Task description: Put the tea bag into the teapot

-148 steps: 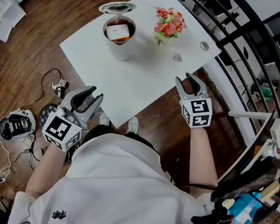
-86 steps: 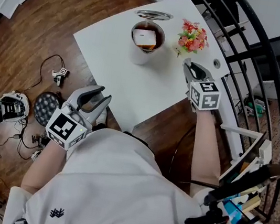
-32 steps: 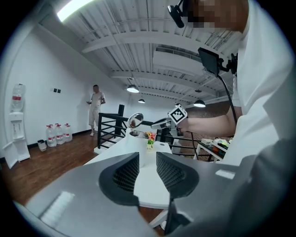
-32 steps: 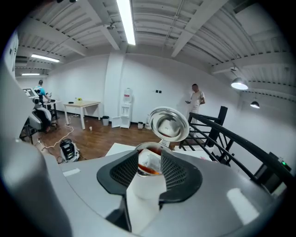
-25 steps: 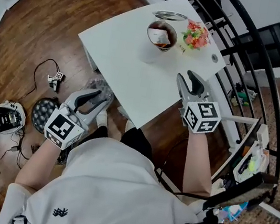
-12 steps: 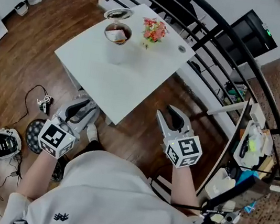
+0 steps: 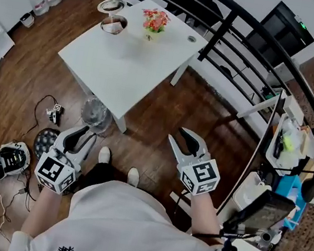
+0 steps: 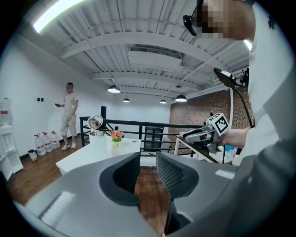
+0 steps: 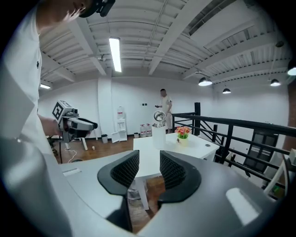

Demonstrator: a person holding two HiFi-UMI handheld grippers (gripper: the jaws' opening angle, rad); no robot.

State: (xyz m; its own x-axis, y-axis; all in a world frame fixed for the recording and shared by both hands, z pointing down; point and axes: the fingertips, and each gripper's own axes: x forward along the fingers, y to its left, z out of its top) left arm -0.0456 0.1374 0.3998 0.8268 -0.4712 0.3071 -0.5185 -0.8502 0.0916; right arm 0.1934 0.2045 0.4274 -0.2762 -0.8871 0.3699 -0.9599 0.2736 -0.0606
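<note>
The white teapot (image 7: pixel 114 24) stands uncovered at the far corner of the white table (image 7: pixel 125 63), its inside dark. I cannot make out the tea bag at this distance. Its metal lid (image 7: pixel 110 5) lies just behind it. Both grippers hang over the wooden floor, well short of the table. My left gripper (image 7: pixel 87 134) is open and empty. My right gripper (image 7: pixel 178 136) holds nothing and its jaws are opening. The left gripper (image 8: pixel 148 169) and the right gripper (image 9: pixel 149 169) both point toward the table, where the teapot (image 9: pixel 159 132) shows small.
A small flower pot (image 7: pixel 155 20) stands beside the teapot. A black railing (image 7: pixel 234 21) runs behind the table. A clear bin (image 7: pixel 92 114) sits under the table's near corner. Cables and devices (image 7: pixel 11 157) litter the floor at left. A cluttered stand (image 7: pixel 288 144) is at right. A person (image 8: pixel 69 115) stands far off.
The person has stepped back from the table. Both grippers, earlier at the table's edge, now hang over the floor, and the table looks smaller and farther away.
</note>
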